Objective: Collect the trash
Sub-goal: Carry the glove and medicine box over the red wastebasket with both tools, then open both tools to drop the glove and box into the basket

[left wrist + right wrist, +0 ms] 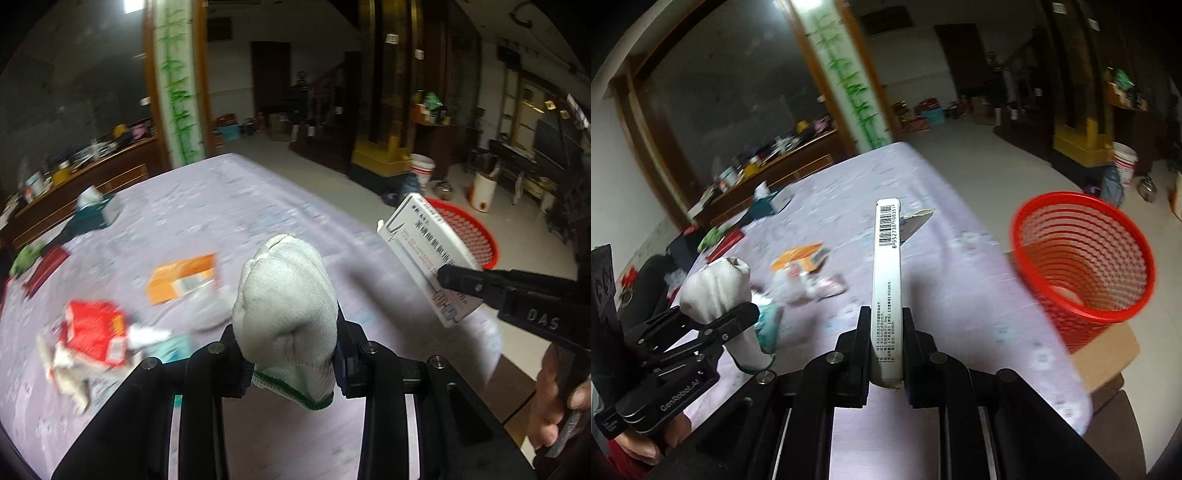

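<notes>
A white knitted glove [288, 306] with a green cuff stands upright between the jaws of my left gripper [290, 332], which is shut on it. My right gripper [886, 314] is shut on a flat white medicine box [886, 273], held edge-on with its barcode facing up. The red mesh waste basket [1082, 258] stands to the right of that box, past the table's edge. The left wrist view shows the right gripper [443, 275] holding the white box [424, 254] in front of the basket [476, 236]. The right wrist view shows the left gripper [738, 314] with the glove [716, 284].
Loose trash lies on the lilac tablecloth [229, 206]: an orange box [181, 277], a red packet [96, 332] and crumpled paper. A teal tissue box [92, 214] stands at the far left. The basket rests on a cardboard box [1108, 350] beside the table.
</notes>
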Demonstrator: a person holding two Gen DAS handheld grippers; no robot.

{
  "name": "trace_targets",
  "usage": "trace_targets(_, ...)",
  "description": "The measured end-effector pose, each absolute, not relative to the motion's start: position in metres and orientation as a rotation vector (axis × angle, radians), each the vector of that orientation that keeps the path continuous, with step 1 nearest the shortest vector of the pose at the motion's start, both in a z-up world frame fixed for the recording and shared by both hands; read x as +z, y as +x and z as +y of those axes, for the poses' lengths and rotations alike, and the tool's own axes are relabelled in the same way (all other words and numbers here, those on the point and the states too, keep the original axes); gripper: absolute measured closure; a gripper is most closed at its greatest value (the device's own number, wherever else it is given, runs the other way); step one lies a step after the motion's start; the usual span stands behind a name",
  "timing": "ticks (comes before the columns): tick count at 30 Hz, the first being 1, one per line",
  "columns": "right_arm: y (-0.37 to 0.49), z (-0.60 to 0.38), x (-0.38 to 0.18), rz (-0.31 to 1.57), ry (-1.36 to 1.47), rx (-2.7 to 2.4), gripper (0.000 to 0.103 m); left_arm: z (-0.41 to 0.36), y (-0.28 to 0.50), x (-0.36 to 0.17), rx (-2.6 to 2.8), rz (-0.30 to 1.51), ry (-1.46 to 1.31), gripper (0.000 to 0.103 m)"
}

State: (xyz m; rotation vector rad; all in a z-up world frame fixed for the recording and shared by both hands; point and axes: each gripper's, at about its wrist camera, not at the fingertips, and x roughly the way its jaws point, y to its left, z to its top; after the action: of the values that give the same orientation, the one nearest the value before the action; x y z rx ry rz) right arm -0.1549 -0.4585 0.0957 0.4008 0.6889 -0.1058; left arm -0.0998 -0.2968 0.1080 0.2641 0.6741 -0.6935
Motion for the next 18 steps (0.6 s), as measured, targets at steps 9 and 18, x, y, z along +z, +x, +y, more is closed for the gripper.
trace_targets(9, -0.195, -0.545, 0.097, 0.639, 0.493, -0.276, 0.088, -0.395, -0.102, 0.118, -0.889, 0.715, 0.272, 0.07)
trace_targets(18, -0.207, -0.617, 0.104, 0.613, 0.541, -0.382, 0.088, -0.496, -0.089, 0.107, -0.995, 0.784, 0.269, 0.07)
